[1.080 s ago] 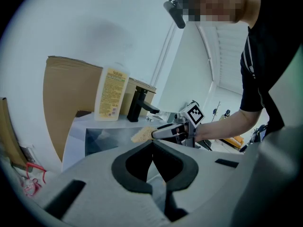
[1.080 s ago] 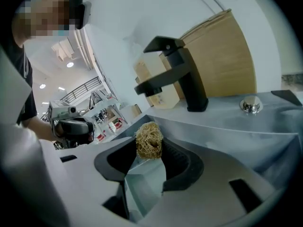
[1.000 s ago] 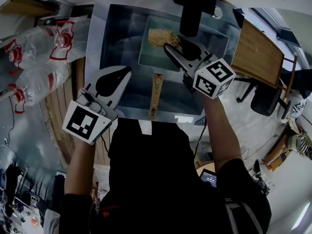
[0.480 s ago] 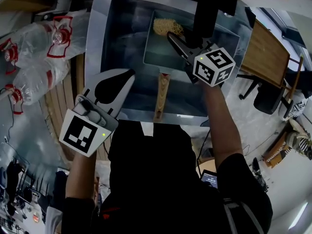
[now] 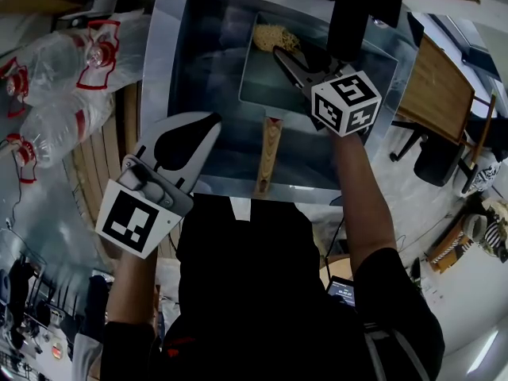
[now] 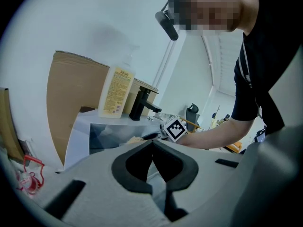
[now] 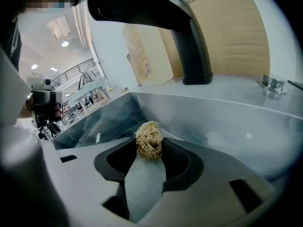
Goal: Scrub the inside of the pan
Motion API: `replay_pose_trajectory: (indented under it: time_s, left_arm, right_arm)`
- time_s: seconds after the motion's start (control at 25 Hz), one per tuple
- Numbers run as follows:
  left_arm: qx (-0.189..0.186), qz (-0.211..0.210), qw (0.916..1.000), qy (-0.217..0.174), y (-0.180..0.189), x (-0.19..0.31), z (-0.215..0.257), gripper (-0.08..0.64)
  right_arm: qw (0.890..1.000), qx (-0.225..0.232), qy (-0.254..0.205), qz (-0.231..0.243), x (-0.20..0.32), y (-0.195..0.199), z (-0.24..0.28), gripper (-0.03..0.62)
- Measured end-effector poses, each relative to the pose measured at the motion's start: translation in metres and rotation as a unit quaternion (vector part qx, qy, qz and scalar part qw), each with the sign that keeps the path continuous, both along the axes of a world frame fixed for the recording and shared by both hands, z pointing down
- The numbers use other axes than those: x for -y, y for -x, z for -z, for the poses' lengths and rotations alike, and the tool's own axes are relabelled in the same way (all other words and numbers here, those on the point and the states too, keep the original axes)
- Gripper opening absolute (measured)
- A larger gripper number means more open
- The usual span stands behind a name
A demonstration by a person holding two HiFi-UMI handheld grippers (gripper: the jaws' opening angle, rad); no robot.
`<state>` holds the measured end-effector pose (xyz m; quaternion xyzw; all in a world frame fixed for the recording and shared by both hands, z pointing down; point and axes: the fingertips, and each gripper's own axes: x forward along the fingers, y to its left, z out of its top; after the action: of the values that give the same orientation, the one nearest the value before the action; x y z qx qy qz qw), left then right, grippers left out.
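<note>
A rectangular grey pan (image 5: 274, 90) with a wooden handle (image 5: 268, 155) lies in the steel sink (image 5: 178, 70). My right gripper (image 5: 279, 52) reaches over the pan and is shut on a tan fibrous scrubber (image 5: 275, 36), which rests at the pan's far side. In the right gripper view the scrubber (image 7: 148, 140) sits pinched at the tips of that gripper (image 7: 149, 150), with the pan's pale floor (image 7: 144, 186) below. My left gripper (image 5: 211, 121) hovers over the sink's near left corner, shut and empty, and in its own view (image 6: 152, 143) the jaws meet.
A black faucet (image 5: 353, 10) rises at the sink's far side, close above my right gripper. A yellow soap bottle (image 6: 116, 91) stands beside it. Crumpled plastic bottles (image 5: 55, 62) lie left of the sink. A wooden table (image 5: 432, 86) and chairs stand to the right.
The right gripper has pushed the scrubber a little farther toward the pan's far edge. The left gripper has stayed where it was, still shut.
</note>
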<state>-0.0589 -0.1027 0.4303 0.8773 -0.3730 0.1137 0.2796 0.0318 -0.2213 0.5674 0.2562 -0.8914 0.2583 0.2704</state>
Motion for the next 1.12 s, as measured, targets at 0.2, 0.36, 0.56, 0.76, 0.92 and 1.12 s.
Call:
replay_pose_trajectory:
  time_s: [0.2,0.36,0.56,0.76,0.92,1.12]
  left_arm:
    - [-0.002,0.001,1.0,0.002,0.0,-0.002,-0.001,0.018]
    - [-0.004,0.0,1.0,0.0,-0.002,-0.001,0.0,0.018]
    - [-0.005,-0.005,1.0,-0.005,-0.008,0.0,0.003,0.018]
    - [-0.005,-0.012,0.9999,-0.005,-0.018,0.0,0.005,0.018]
    - [-0.007,-0.018,0.9998,-0.008,-0.027,0.001,0.007,0.018]
    - [-0.008,-0.026,0.9996,-0.012,-0.038,0.001,0.01,0.018]
  right_arm:
    - [1.0,-0.025,-0.007,0.011,-0.001,-0.001,-0.003,0.164]
    - [0.999,-0.043,-0.013,0.017,-0.001,-0.002,-0.003,0.163]
    - [0.998,-0.064,-0.013,0.021,-0.003,-0.011,-0.004,0.163]
    - [0.997,-0.07,-0.014,0.012,-0.002,-0.025,0.0,0.163]
    - [0.997,-0.08,-0.016,0.002,0.0,-0.039,0.003,0.163]
    - [0.995,-0.096,-0.013,-0.012,0.0,-0.057,0.003,0.161]
